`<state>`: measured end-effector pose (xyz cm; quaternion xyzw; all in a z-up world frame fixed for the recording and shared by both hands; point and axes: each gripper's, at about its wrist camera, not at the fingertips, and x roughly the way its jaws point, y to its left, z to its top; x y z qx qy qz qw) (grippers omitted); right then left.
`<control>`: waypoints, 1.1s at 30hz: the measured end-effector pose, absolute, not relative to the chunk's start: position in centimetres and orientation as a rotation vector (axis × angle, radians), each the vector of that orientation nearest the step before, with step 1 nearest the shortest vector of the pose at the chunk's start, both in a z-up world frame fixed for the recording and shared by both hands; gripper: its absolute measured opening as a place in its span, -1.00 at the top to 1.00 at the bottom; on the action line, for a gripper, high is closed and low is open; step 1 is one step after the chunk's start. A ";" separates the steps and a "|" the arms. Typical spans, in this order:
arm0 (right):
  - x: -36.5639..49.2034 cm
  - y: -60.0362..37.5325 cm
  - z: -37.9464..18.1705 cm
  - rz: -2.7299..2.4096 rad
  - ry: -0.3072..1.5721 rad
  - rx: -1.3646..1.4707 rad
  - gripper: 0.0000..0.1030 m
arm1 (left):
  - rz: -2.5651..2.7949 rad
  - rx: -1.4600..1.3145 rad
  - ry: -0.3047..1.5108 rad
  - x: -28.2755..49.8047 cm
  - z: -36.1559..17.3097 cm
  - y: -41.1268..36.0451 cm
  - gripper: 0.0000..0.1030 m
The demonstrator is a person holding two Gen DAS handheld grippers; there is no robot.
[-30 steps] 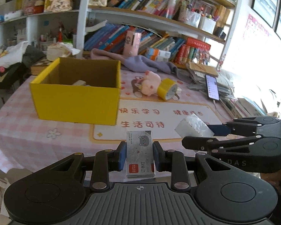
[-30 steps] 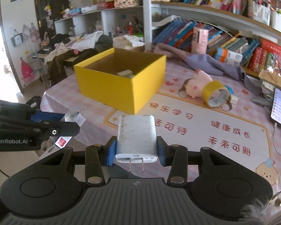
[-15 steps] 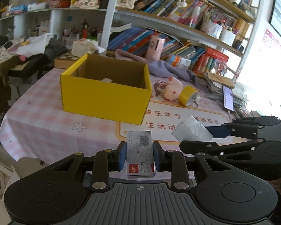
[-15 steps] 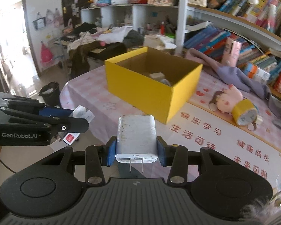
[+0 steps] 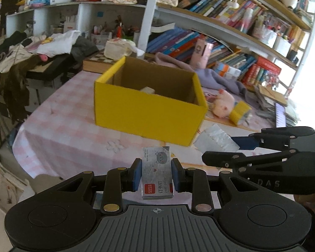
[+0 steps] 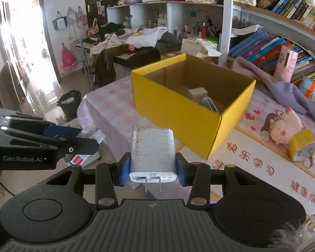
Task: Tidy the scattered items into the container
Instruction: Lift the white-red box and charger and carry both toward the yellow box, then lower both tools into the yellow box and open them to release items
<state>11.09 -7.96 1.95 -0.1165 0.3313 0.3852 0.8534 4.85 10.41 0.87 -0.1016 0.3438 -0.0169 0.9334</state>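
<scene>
A yellow cardboard box (image 5: 149, 113) (image 6: 178, 113) stands open on the pink checked tablecloth, with a beige block (image 6: 197, 93) and a dark tube (image 6: 209, 104) inside. My left gripper (image 5: 156, 175) is shut on a small box of staples (image 5: 157, 174), held in front of the yellow box's near wall. My right gripper (image 6: 152, 171) is shut on a white plug charger (image 6: 152, 153), prongs toward the camera. Each gripper shows in the other's view: the right gripper (image 5: 237, 145) at the right edge, the left gripper (image 6: 82, 140) at the left edge.
A pink plush pig (image 6: 283, 126) and a roll of yellow tape (image 6: 302, 146) lie right of the box, on a mat with red characters. A purple cloth (image 6: 279, 86) lies behind. Bookshelves (image 5: 231, 16) line the back. A black waste bin (image 6: 70, 100) stands past the table's left edge.
Both grippers have swung left with their items still held. The yellow box has shifted from the left toward the middle of both views, and the table's left edge and floor have come into sight.
</scene>
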 end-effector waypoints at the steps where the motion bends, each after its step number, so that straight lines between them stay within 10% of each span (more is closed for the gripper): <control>1: 11.7 -7.7 2.0 0.813 0.695 -0.240 0.20 | -0.030 -0.200 0.699 5.5 1.1 10.7 0.45; 33: 32.0 -0.8 -0.1 0.806 0.718 -0.255 0.20 | -0.152 0.027 0.735 28.2 0.7 13.7 0.45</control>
